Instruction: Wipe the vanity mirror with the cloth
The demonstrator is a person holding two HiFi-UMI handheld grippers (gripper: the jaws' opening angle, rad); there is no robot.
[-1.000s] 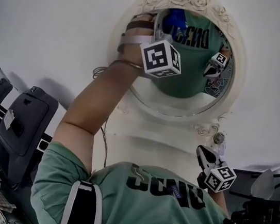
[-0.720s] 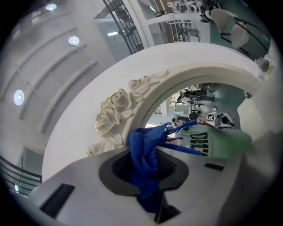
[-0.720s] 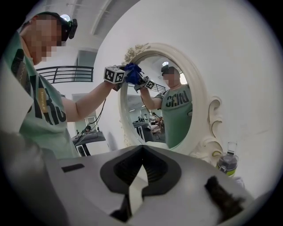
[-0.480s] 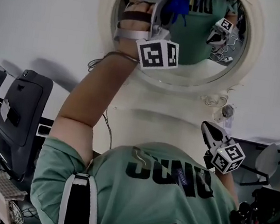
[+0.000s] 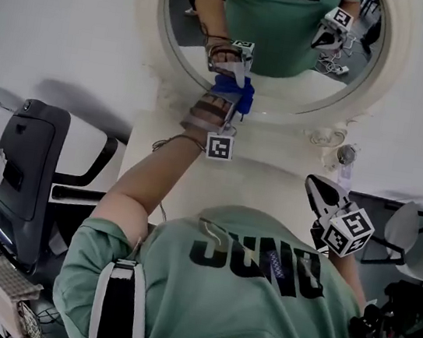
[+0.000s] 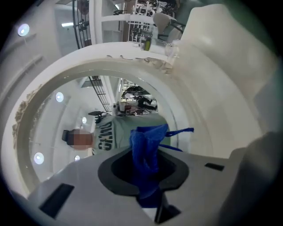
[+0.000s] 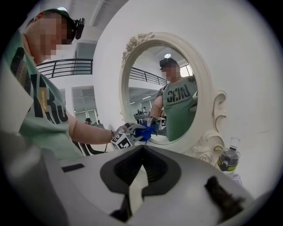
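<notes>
The vanity mirror (image 5: 288, 77) stands at 12 o'clock in our head view, its cream frame rising from the pale worktop (image 5: 266, 172). A second ago our left tongs (image 5: 236, 101) were high on the glass, near its 10 o'clock edge. Now they have come down to the lower rim, at about 6 to 7 o'clock of the oval.

They are clamped on the blue cloth (image 5: 228, 86), which bunches out past their tips. It meets its own reflection there, so we take it to be touching the glass just above the frame. We judge that this closes one downward stroke on the 9 o'clock side. The middle and the 3 o'clock side probably still need a pass, so the next move would be back up and across.

Our right tongs (image 5: 319, 195) have hardly shifted. They hang at 4 o'clock by our chest with jaws together on nothing, well apart from the mirror. A small bottle (image 5: 345, 154) stands by the frame's foot, on the side where the next strokes would fall.
</notes>
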